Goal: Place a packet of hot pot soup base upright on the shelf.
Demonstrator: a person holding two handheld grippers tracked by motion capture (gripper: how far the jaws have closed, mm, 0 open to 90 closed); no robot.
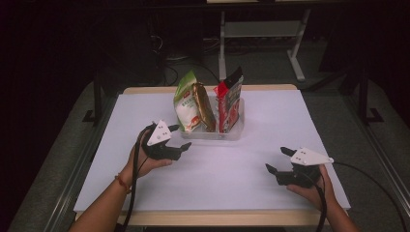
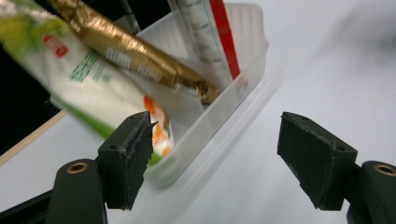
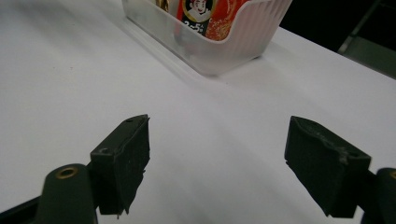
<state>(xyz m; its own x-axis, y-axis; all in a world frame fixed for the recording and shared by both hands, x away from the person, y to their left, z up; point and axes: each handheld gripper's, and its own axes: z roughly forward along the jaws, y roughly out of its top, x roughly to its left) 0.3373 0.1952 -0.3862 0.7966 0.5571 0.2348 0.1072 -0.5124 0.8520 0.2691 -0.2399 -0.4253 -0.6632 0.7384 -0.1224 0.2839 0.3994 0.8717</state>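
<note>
Colours noted: three packets in a translucent bin (image 1: 232, 133) on a white tabletop (image 1: 270, 121).
Green-and-white packet (image 1: 186, 101) bears orange print; middle packet (image 1: 204, 107) is gold-brown foil; third packet (image 1: 229, 99) red with black top; gripper fingers (image 2: 128, 156) black.

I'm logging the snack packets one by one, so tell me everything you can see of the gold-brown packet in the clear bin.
The gold-brown packet is a long, slim pouch of shiny, crinkled foil with a small pale label on its side. It stands on end in the clear plastic bin, leaning, its lower crimped end down inside. It is sealed as far as shows. It sits between the green and white packet, which it rests against, and the red packet.
</note>
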